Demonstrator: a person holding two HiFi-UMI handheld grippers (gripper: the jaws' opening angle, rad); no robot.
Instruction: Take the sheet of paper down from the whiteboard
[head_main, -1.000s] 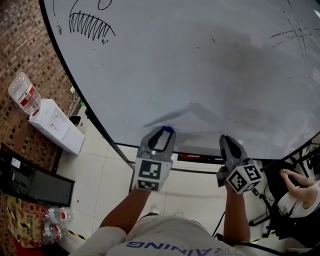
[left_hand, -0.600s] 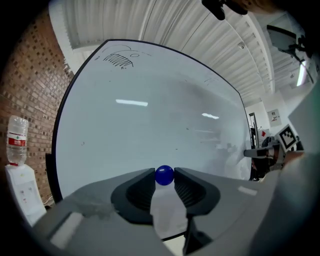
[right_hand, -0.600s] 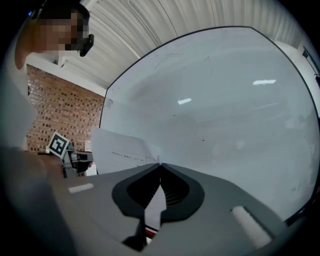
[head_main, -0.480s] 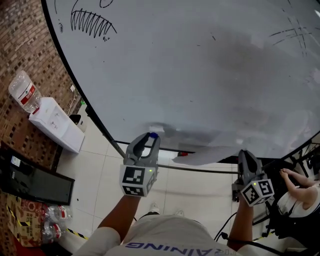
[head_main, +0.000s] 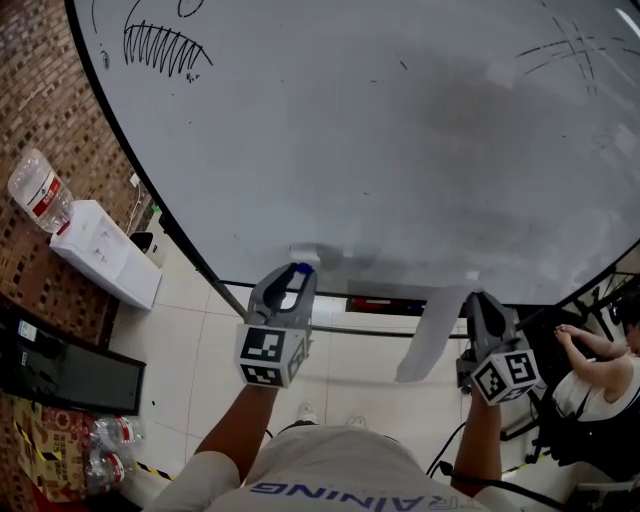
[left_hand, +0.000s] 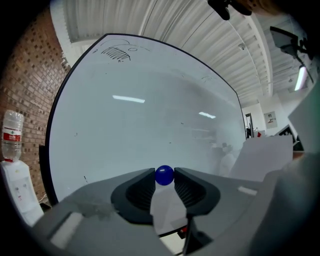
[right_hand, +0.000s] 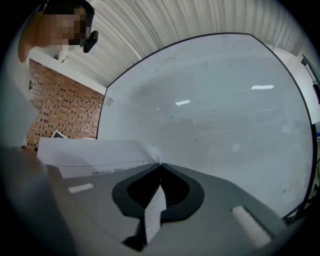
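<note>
The white sheet of paper (head_main: 428, 338) is off the whiteboard (head_main: 350, 130) and hangs limp below its lower edge. My right gripper (head_main: 478, 298) is shut on the sheet's edge. In the right gripper view the sheet (right_hand: 95, 156) spreads to the left, with a strip of it pinched between the jaws of that gripper (right_hand: 160, 166). My left gripper (head_main: 298, 272), left of the paper, is shut on a small blue ball magnet (head_main: 304, 268). In the left gripper view the magnet (left_hand: 164, 175) sits between the pads of this gripper (left_hand: 164, 176), a little way from the board (left_hand: 150, 125).
A white water dispenser (head_main: 103, 252) with a bottle (head_main: 32, 190) stands by the brick wall at left, and a dark screen (head_main: 65, 365) lies below it. A person (head_main: 590, 375) sits at the right. A red item (head_main: 385, 305) lies on the board's ledge.
The paper has come off the board: my right gripper drew it right and down, and it now hangs. My left gripper drew back from the board, down and to the left, with the magnet.
</note>
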